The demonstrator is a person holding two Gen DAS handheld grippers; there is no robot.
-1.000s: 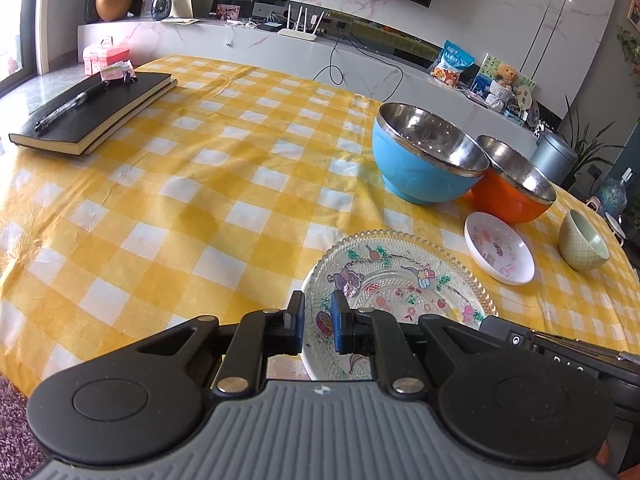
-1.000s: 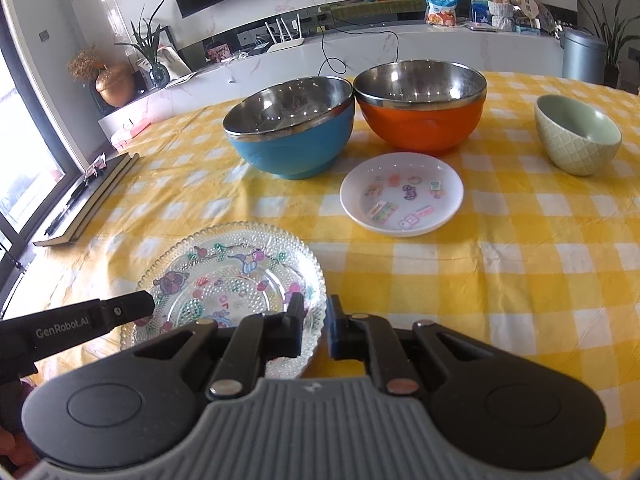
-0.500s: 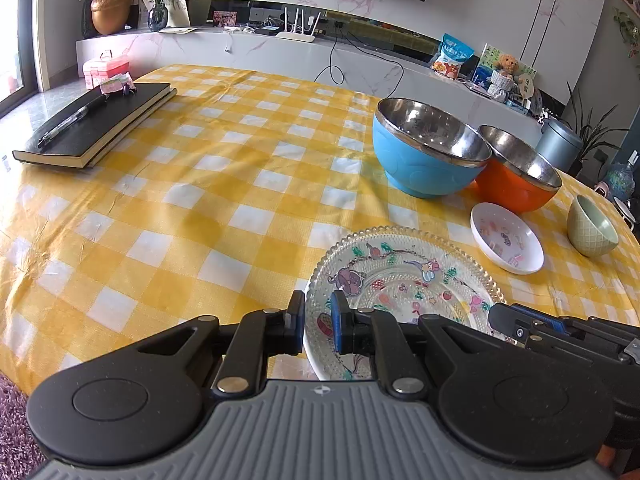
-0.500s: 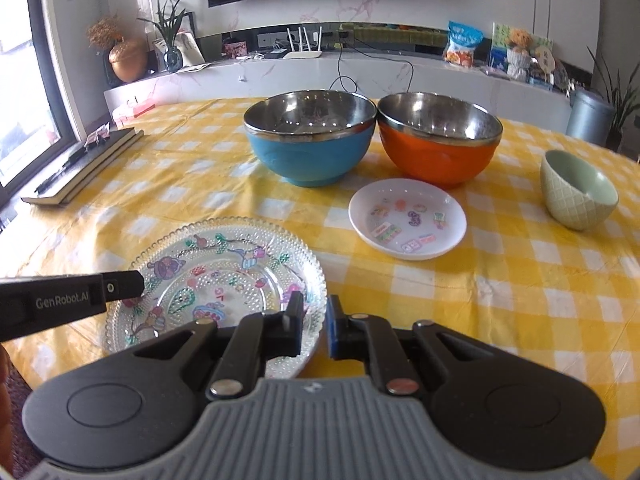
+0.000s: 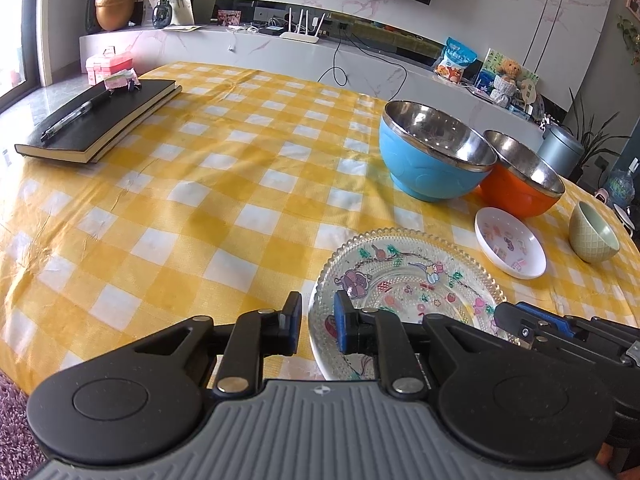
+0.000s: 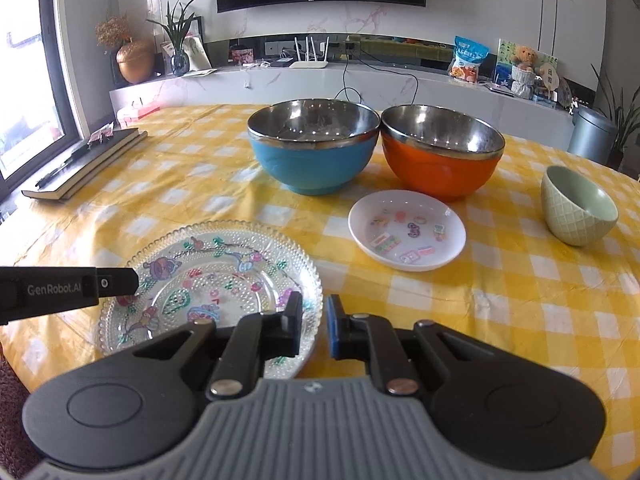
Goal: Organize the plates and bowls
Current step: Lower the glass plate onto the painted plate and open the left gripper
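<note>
Now the left gripper [image 5: 316,326] and right gripper [image 6: 314,330] are seen with jaws slightly parted, having just been opening, gripping nothing. Between each pair of jaws the rim of the patterned glass plate [image 6: 216,280] is straddled without visible contact. Beyond the jaws, on the checked counter [image 5: 200,184], a blue bowl [image 6: 314,152], orange bowl [image 6: 442,156], small white dish [image 6: 406,230] and green cup [image 6: 578,204] are set.

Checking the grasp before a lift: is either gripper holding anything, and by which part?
Nothing is gripped. The left gripper and right gripper each straddle an opposite rim of the glass plate; their jaws have just been opening, pads clear.
</note>
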